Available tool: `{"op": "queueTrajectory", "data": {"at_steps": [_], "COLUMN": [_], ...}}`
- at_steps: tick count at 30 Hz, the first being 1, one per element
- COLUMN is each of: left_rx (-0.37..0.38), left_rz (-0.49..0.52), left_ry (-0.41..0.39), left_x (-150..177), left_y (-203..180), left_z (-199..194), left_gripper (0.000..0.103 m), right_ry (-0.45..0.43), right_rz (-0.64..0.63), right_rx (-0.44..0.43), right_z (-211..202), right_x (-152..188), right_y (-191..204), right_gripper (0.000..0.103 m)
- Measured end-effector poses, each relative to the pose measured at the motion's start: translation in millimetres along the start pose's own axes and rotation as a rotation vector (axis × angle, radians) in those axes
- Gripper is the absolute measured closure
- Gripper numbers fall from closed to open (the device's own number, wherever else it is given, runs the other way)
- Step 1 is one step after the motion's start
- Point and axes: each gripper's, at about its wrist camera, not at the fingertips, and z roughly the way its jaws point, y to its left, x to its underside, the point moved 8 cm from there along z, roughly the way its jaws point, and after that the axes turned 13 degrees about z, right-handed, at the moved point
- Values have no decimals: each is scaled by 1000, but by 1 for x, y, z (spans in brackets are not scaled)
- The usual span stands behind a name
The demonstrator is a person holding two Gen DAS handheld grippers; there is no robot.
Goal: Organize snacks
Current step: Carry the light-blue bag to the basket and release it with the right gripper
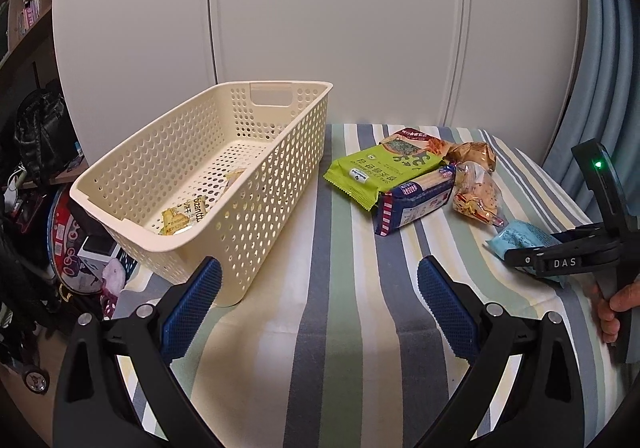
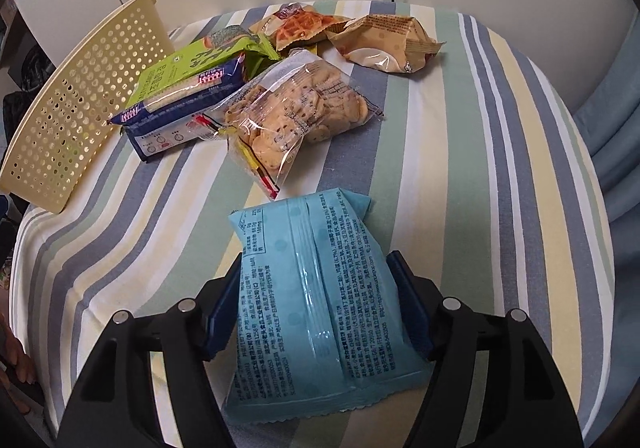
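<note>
From the left wrist view, the left gripper [image 1: 320, 288] hangs over the striped tablecloth [image 1: 320, 328] with its blue-padded fingers [image 1: 192, 308] spread wide and nothing between them. At about ten o'clock from it stands a cream perforated basket [image 1: 280, 168], with a yellow snack packet [image 1: 184, 214] lying on its floor. At about one o'clock lies a pile of snacks: a green packet [image 1: 380, 172] resting partly over a navy cracker pack [image 1: 416, 200], with a clear bag of biscuits [image 1: 476, 192] just beside them. At three o'clock the right gripper [image 1: 560, 260] pinches a light blue packet [image 1: 520, 236], and a hand [image 1: 612, 308] grips its handle. From the right wrist view, the right gripper [image 2: 320, 312] is clamped on the light blue packet [image 2: 316, 296], whose printed seam side faces the camera, with a blue pad [image 2: 408, 300] pressing each side. At twelve o'clock beyond it lies the clear bag of biscuits [image 2: 288, 112], touching the navy cracker pack [image 2: 180, 104] under the green packet [image 2: 188, 64]; two tan wrappers [image 2: 384, 40] lie farther back. The basket [image 2: 80, 108] stands at ten o'clock.
</note>
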Motion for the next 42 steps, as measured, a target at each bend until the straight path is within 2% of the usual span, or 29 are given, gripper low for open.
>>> {"op": "queueTrajectory", "data": {"at_steps": [1,5,8,14,18,24,31,35,42], "left_rx": [4,23,27,1,-46,-111,-188,-226,-230], "left_rz": [-3,-24,-33,-27,-60,-107,-119,-147,-251], "left_ry": [-3,-16,-31,-71,-114,-196,-297,-345,-392], "left_x": [0,-1,-1,-4,-5,-6,-10,-8,-2], "left_y": [0,3,5,6,14,29,34,44,66], "left_z": [0,-2,-4,-13,-24,-45,-67,-79,-91], "left_gripper": [3,3,3,3,3,3,3,3,3], "right_ry": [-3,-29,-36,-88,-134,-169,-156,-121,-67], "right_rz": [2,27,72,57,8,-96,-217,-251,-292], "right_rx": [-7,-21,-82,-153,-215,-326,-370,-362,-335], "right_z": [-1,-8,-18,-47,-68,-90,-77,-57,-23], "right_x": [1,1,3,-6,-27,-63,-89,-98,-106], "right_y": [1,-3,-1,29,76,170,276,310,346], "right_gripper": [42,47,48,48,48,48,48,48,47]}}
